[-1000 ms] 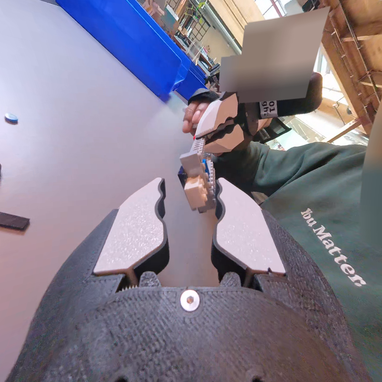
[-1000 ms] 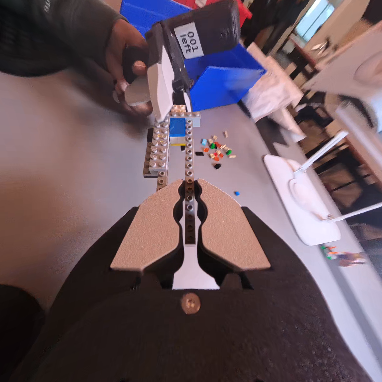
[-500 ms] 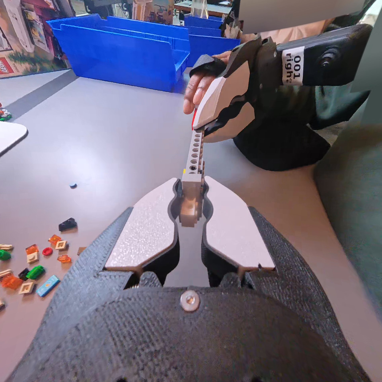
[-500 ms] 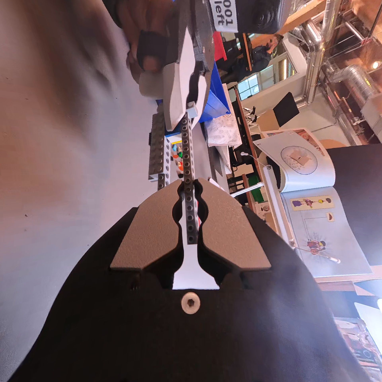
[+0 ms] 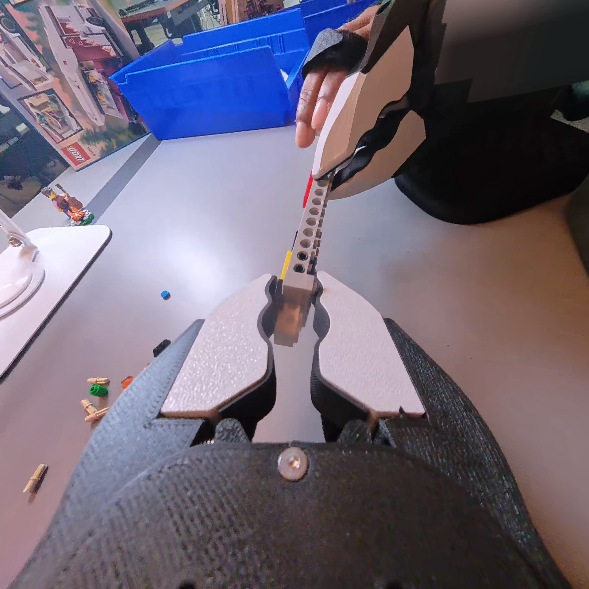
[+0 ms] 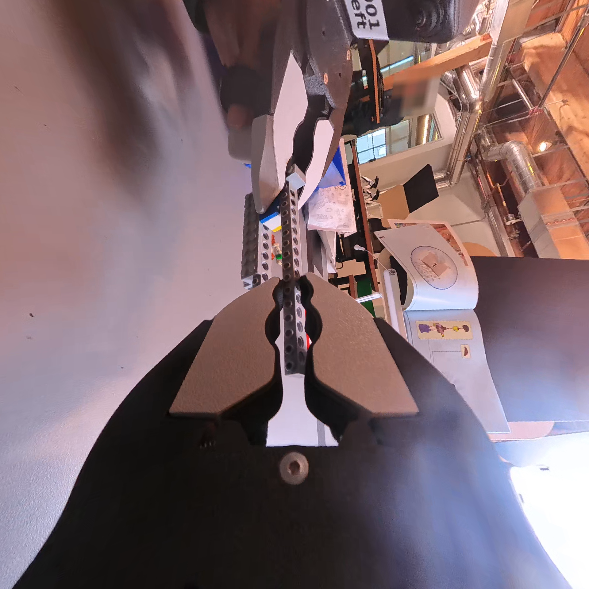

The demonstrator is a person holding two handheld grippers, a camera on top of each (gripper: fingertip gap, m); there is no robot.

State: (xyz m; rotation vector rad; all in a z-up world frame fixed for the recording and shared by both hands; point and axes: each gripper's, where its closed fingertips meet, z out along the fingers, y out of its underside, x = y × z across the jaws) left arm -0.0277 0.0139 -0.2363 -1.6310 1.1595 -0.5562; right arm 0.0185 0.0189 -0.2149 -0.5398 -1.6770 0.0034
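Left claw [image 5: 294, 287] pinching one end of a grey holed brick assembly [image 5: 307, 229], right claw [image 6: 291, 287] pinching its other end, assembly held between them above the grey desk [image 5: 191, 207], small loose pieces [image 5: 95, 392] scattered at left, blue bins [image 5: 207, 89] behind.

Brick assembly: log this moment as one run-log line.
left hand-held gripper: shut on grey brick assembly end | right hand-held gripper: shut on other end | assembly: above table

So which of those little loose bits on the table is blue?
The small round stud, lying alone on the grey table; the other loose bits are tan, green or orange.
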